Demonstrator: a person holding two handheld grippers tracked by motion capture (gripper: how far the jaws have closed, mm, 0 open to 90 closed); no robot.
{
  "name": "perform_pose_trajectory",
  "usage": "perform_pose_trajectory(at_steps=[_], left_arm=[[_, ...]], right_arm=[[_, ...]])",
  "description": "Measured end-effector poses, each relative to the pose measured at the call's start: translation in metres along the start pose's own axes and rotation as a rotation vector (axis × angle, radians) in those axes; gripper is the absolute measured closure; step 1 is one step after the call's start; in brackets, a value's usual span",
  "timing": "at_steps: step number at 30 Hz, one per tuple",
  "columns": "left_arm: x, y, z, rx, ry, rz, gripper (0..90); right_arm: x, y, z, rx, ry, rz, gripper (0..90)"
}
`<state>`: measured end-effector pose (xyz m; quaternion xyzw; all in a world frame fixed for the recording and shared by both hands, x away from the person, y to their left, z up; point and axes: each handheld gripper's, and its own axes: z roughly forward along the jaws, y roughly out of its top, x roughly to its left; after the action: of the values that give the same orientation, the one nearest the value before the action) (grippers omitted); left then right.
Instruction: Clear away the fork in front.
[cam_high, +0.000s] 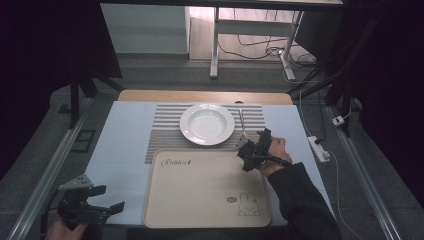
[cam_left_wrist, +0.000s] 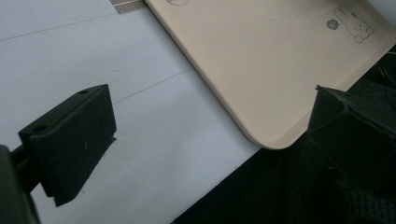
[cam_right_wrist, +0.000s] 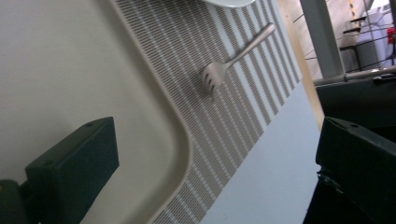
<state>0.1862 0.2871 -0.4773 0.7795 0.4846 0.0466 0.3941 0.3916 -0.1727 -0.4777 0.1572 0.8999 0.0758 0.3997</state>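
Fork (cam_right_wrist: 233, 58) seen lying on striped mat (cam_right_wrist: 243, 116), just beyond tray (cam_high: 200, 185) far right corner, handle pointed away. Right gripper (cam_high: 251, 150) held nearer, fingers spread wide, empty, fork ahead. Left gripper (cam_high: 95, 205) parked off tray's left, fingers parted, empty.

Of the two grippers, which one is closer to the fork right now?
The right gripper, open just short of the fork on the striped mat. The left gripper sits open at the table's near left corner.

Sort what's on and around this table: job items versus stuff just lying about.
Likely in play (a guess):
fork
white plate
beige tray
striped placemat
right gripper, open, near the fork

Lying about:
power strip
floor cables
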Motion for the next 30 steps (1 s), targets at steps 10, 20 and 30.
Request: perform_pose_trajectory(at_steps=[10, 20, 30], left_arm=[[0.001, 0.0, 0.0, 0.003, -0.001, -0.004, 1.4], [0.001, 0.0, 0.0, 0.005, -0.002, -0.004, 1.4], [0.0, 0.0, 0.0, 0.007, -0.001, -0.003, 1.5]], right_arm=[[-0.015, 0.012, 0.029, 0.039, -0.024, -0.057, 2.5], [-0.015, 0.02, 0.058, 0.071, -0.047, -0.171, 22.8], [-0.004, 0.021, 0.068, 0.081, -0.006, -0.288, 66.2]])
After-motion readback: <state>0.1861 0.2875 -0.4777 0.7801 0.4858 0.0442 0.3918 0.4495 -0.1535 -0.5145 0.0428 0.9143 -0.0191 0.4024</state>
